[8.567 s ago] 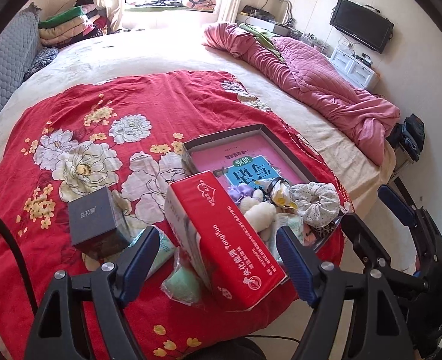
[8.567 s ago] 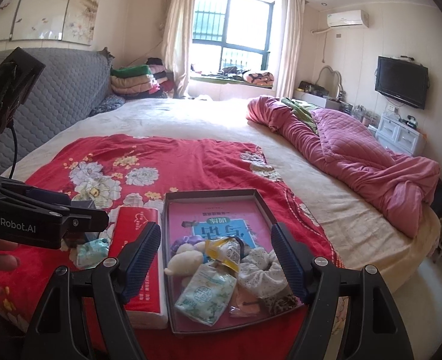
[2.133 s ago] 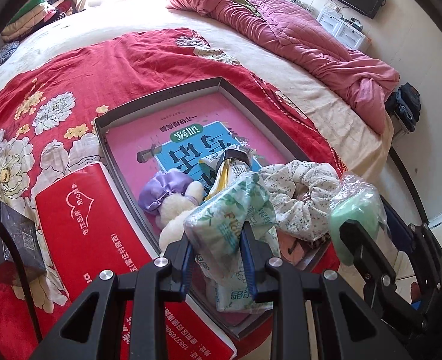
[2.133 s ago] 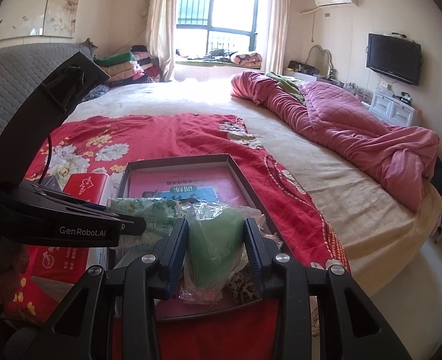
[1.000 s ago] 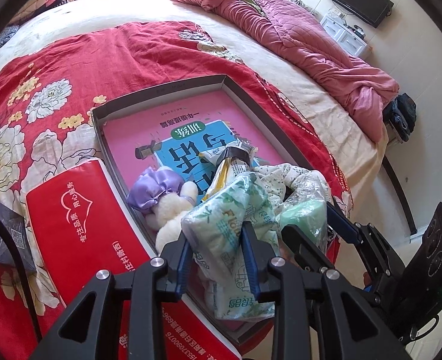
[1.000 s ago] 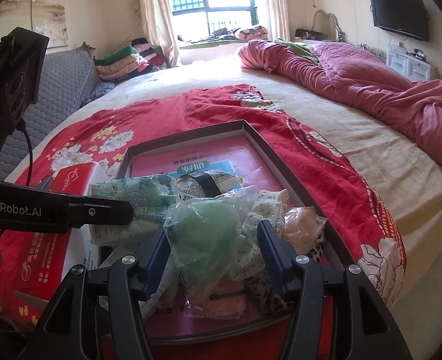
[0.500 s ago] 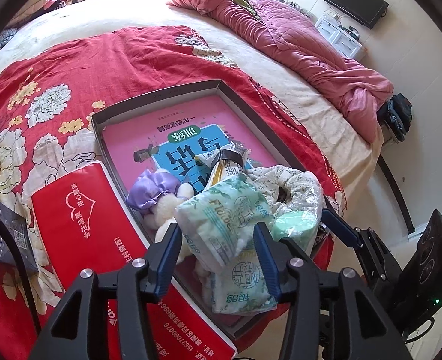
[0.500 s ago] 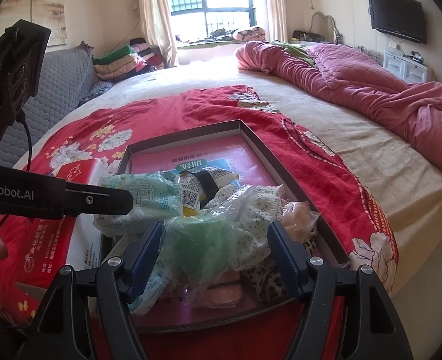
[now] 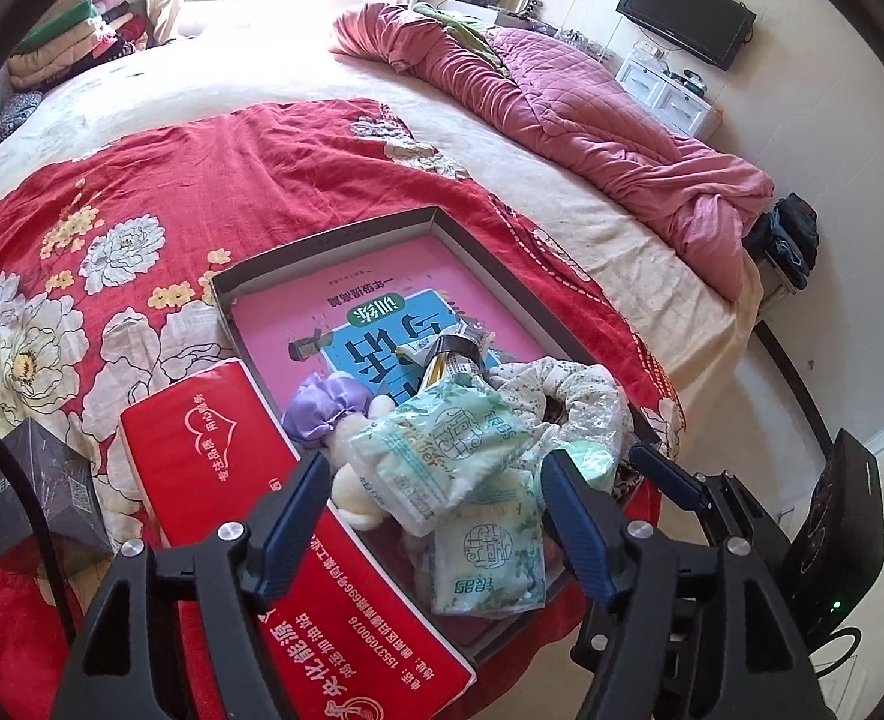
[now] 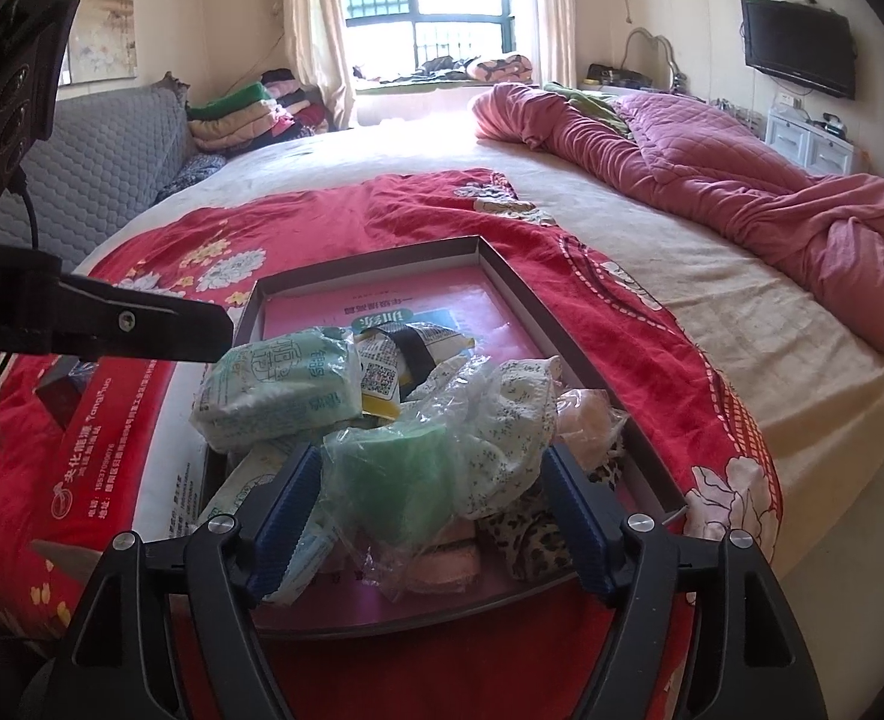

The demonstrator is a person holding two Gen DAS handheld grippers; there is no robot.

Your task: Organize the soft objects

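A shallow dark tray [image 9: 328, 240] [image 10: 568, 336] lies on the red floral blanket and holds a pile of soft things. A green tissue pack [image 9: 442, 450] [image 10: 280, 384] lies on top of the pile, free, between my open left gripper's [image 9: 436, 510] jaws. A green sponge in clear plastic [image 10: 394, 474] [image 9: 589, 456] lies on the pile between my open right gripper's [image 10: 433, 504] jaws, released. A floral scrunchie [image 9: 568, 390], a purple and white plush [image 9: 328, 408] and a second tissue pack [image 9: 484, 564] also lie in the tray.
A red tissue box [image 9: 250, 480] [image 10: 118, 450] lies left of the tray, a dark small box [image 9: 40, 498] further left. A pink quilt [image 9: 592, 114] is heaped on the bed's far right. The bed edge and floor are just right of the tray.
Both grippers have opened wider and let go: the tissue pack and the bagged green sponge now rest on the pile in the tray. Both grippers have pulled back slightly.
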